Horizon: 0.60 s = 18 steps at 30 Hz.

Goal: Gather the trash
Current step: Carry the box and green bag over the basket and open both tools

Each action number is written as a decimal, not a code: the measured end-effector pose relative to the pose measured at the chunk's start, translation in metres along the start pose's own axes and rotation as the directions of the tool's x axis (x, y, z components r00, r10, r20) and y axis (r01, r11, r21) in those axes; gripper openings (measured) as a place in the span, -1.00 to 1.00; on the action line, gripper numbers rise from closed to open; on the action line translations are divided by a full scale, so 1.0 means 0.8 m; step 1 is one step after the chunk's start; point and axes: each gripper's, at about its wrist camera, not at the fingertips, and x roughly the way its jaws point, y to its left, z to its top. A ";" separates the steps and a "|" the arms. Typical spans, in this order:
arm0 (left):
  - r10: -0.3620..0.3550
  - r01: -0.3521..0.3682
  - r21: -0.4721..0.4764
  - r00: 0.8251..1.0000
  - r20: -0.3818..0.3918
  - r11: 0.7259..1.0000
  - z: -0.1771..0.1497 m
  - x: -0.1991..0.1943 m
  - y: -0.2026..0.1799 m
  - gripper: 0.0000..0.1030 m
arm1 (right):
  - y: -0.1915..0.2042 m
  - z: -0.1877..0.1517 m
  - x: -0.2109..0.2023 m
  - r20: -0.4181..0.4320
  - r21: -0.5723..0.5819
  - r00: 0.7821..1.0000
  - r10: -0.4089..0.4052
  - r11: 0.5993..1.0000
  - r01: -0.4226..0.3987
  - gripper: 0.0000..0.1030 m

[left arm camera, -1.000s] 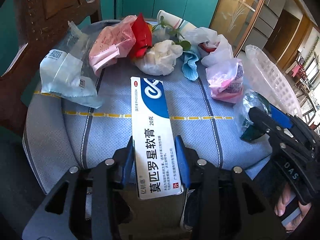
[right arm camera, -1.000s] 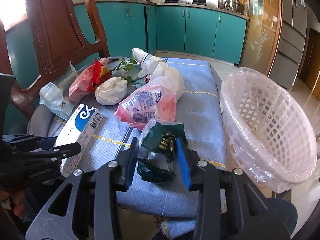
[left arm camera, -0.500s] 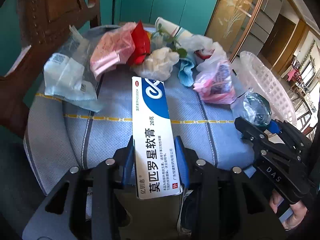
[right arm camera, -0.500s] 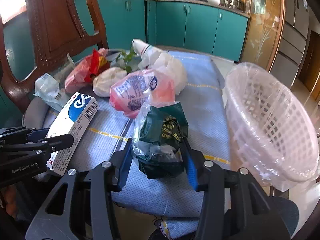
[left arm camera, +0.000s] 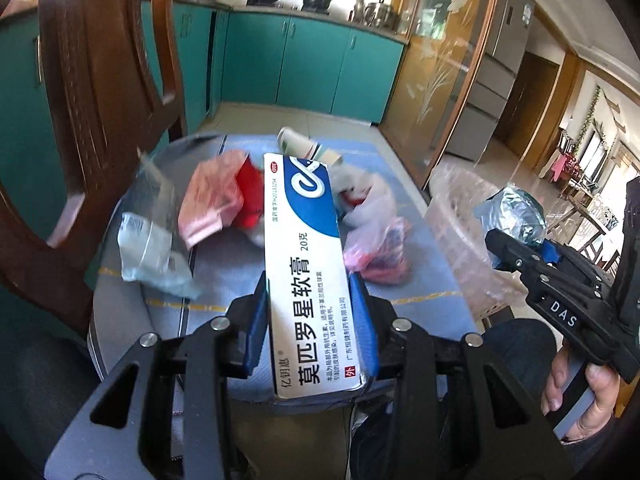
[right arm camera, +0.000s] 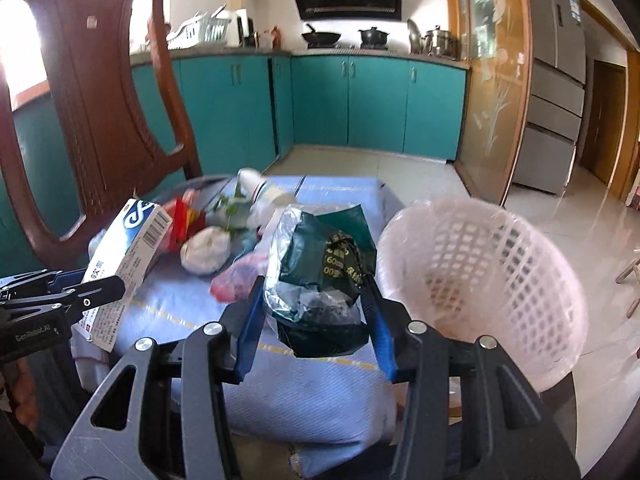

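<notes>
My left gripper (left arm camera: 310, 300) is shut on a long white and blue ointment box (left arm camera: 308, 264), held lengthwise above the blue cushion (left arm camera: 424, 276). The same box (right arm camera: 128, 248) shows at the left of the right wrist view. My right gripper (right arm camera: 314, 300) is shut on a crumpled dark green wrapper in clear plastic (right arm camera: 320, 272), raised off the cushion beside the white lattice basket (right arm camera: 488, 280). In the left wrist view that wrapper (left arm camera: 516, 212) hangs over the basket's near side (left arm camera: 456, 216).
Several pieces of trash lie on the cushion: a pink packet (left arm camera: 212, 204), a red wrapper (left arm camera: 250, 196), a clear bag (left arm camera: 152, 248), a pink-white bag (left arm camera: 376, 248), a white wad (right arm camera: 206, 250), a paper cup (right arm camera: 256, 188). A wooden chair back (right arm camera: 100, 92) rises at left. Teal cabinets (right arm camera: 360, 104) stand behind.
Both grippers have risen off the cushion with their loads and tilted up, so the kitchen comes into view. The green wrapper now hangs closer to the basket.
</notes>
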 end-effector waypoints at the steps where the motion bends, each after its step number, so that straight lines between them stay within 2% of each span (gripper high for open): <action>1: 0.000 0.000 0.005 1.000 0.007 1.000 0.002 -0.001 -0.004 -0.24 | -0.005 0.001 -0.002 0.005 0.002 1.000 -0.011 1.000 0.011 -0.08; 8: -0.031 0.028 0.054 0.997 0.065 0.998 0.029 -0.011 -0.031 -0.24 | -0.051 0.016 -0.016 0.066 0.051 0.991 -0.116 0.992 0.112 -0.08; 13: -0.117 0.107 0.112 0.989 0.088 0.988 0.060 -0.001 -0.075 -0.24 | -0.106 0.024 -0.040 0.109 0.125 0.970 -0.217 0.971 0.203 -0.08; 15: -0.181 0.172 0.130 0.981 0.067 0.977 0.073 0.013 -0.100 -0.24 | -0.128 0.023 -0.048 0.112 0.147 0.959 -0.261 0.959 0.244 -0.08; 18: -0.229 0.214 0.197 0.972 0.057 0.957 0.088 0.036 -0.144 -0.24 | -0.154 0.015 -0.052 0.091 0.178 0.951 -0.297 0.944 0.278 -0.08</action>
